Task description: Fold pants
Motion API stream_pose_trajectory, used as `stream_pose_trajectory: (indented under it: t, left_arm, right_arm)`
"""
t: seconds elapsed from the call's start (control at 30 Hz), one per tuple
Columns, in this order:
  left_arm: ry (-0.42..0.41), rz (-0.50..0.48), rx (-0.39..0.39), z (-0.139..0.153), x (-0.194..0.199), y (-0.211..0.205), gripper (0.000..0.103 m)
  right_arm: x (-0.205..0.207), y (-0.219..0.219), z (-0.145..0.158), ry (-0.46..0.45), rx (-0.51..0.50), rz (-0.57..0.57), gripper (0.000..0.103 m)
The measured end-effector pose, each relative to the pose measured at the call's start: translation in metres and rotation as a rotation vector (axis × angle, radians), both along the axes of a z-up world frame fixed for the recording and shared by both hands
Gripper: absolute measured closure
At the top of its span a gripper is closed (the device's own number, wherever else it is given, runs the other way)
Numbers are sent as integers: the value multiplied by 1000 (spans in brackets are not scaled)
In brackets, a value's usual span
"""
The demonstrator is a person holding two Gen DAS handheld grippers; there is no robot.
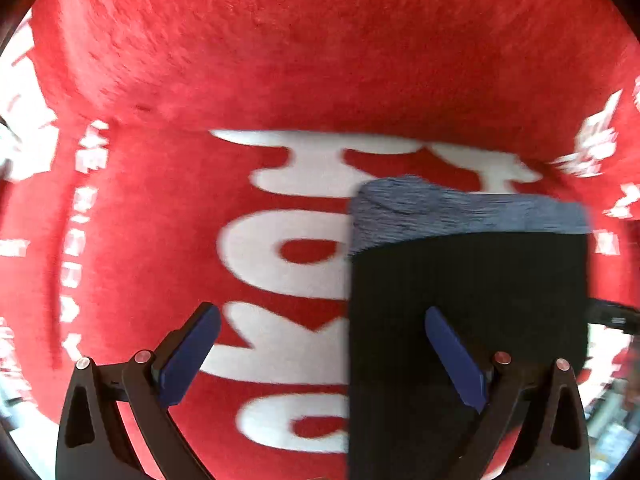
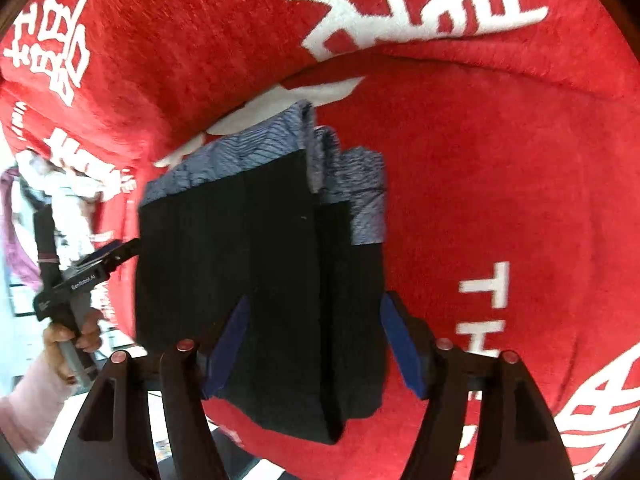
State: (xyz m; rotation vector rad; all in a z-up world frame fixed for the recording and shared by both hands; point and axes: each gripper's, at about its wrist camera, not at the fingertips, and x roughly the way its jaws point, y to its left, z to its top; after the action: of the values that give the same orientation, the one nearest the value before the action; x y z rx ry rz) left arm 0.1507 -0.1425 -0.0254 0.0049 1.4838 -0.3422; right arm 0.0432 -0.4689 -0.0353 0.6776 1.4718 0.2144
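The folded black pants (image 1: pixel 468 300) with a blue-grey waistband (image 1: pixel 460 212) lie on a red blanket (image 1: pixel 320 60). My left gripper (image 1: pixel 320 314) is open wide above their left edge, with one finger over the black cloth and the other over the blanket's white letters. In the right wrist view the pants (image 2: pixel 240 260) form a stacked fold, waistband (image 2: pixel 240 148) at the far end. My right gripper (image 2: pixel 316 300) is open and straddles the near part of the fold, its pads apart from the cloth. The left gripper (image 2: pixel 116 252) shows at the pants' left edge, held by a hand (image 2: pixel 68 336).
The red blanket (image 2: pixel 500 160) carries large white letters and rises in a soft ridge behind the pants. At the left of the right wrist view the blanket ends, and beyond it are a pale floor and blurred clutter (image 2: pixel 48 184). A pink sleeve (image 2: pixel 28 404) is at lower left.
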Motion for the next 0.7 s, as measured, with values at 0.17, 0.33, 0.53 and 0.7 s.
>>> stream_pose_trajectory:
  t: [0.17,0.33,0.53,0.7]
  left_arm:
    - [139,-67,-165,-20,-1,1,0]
    - [167,-133,-228,-35,-6,-22,0]
    - [155,-132,-243,-47,-9,-50,0]
    - [161,-114,-236,-47,-10,-50,0]
  right_arm:
    - [-5,-14,-18,15,121,-20,22]
    - [-15,-29,-45,41,246,-46,22]
    - [-6,-19,-63,0,348,-59,17]
    - [-8,-28,-67,11,383,-110,24]
